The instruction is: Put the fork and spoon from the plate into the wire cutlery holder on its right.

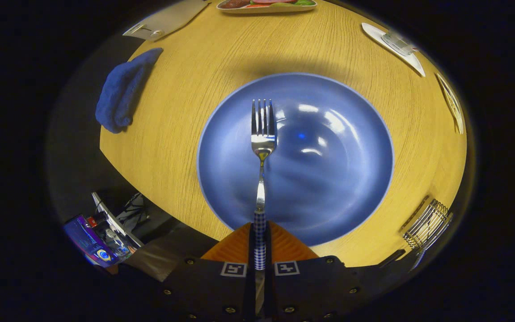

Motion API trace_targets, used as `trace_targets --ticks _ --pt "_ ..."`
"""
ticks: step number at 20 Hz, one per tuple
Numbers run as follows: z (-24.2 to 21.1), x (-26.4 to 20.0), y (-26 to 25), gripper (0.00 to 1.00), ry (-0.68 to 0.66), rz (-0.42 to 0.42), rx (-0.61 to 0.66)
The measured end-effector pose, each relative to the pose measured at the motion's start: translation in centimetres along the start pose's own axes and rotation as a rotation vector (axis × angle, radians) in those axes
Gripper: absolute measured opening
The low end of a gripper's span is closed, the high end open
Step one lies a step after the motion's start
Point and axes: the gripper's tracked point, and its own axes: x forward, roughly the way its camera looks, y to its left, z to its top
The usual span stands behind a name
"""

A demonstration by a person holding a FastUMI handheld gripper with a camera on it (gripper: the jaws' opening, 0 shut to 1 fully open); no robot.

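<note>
My gripper (259, 243) is shut on the checked handle of a metal fork (262, 143). The fork points straight ahead from between the fingers, tines outward, held above a blue plate (347, 188) on the round wooden table. The plate's surface is bare under the fork. A wire cutlery holder (427, 223) stands on the table to the right of the plate, near the table's edge; a checked handle sticks out of it toward me.
A blue cloth (121, 91) lies on the table to the left of the plate. Beyond the plate sit a tray of toy food (266, 5), a grey flat object (166, 20) and white flat items (394, 42) at the far right. Equipment (101, 237) stands below the table's left edge.
</note>
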Motion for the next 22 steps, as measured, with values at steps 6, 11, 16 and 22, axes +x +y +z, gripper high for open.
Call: trace_targets --ticks 6,11,16,22 --pt "-1.9 -3.8 -0.9 0.08 -0.018 0.068 0.024" --pt "-5.4 -6.9 -3.9 0.08 -0.03 0.046 0.057" --pt "-9.9 -9.4 -7.4 0.08 -0.013 0.025 0.11" --pt "-13.3 -13.0 -10.8 0.08 -0.032 0.129 0.267"
